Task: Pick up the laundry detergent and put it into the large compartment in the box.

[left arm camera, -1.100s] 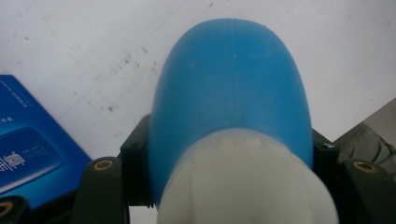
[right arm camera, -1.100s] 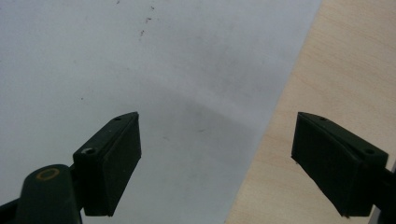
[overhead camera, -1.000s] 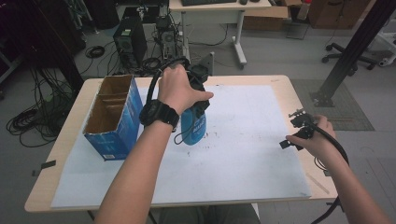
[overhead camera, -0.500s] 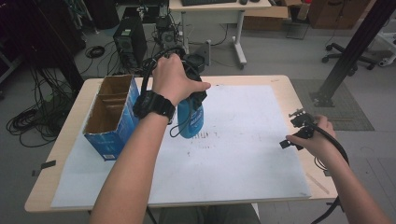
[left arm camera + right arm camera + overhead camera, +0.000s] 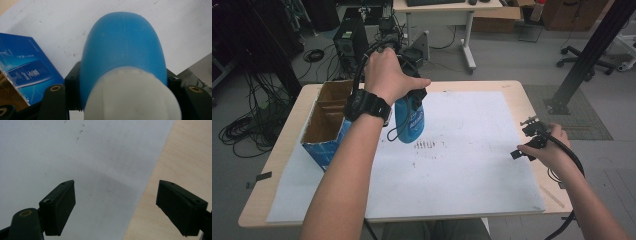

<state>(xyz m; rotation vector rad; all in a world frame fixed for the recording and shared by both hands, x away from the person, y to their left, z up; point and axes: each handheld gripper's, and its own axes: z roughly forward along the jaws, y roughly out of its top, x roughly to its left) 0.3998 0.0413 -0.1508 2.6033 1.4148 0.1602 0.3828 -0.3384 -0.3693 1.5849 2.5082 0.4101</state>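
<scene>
On the floor at far left, black cables [image 5: 242, 131] lie coiled beside the wooden worktop [image 5: 512, 86], which is mostly covered by a white paper sheet [image 5: 472, 150] speckled with small dark marks. Behind the worktop stand a computer tower [image 5: 349, 42] and a second desk [image 5: 447, 10]; an office chair [image 5: 607, 50] sits at far right. At the worktop's left edge stands a blue cardboard box [image 5: 329, 127], open at the top, its brown inside split by a divider; I cannot tell what, if anything, lies in it. Just right of the box, the left gripper [image 5: 409, 95] has its fingers clenched on a blue bottle [image 5: 410, 120] with a white cap, held upright above the paper. Well apart, at the worktop's right edge, the right gripper [image 5: 524, 145] hangs over the paper's border with fingers released, nothing between them.
</scene>
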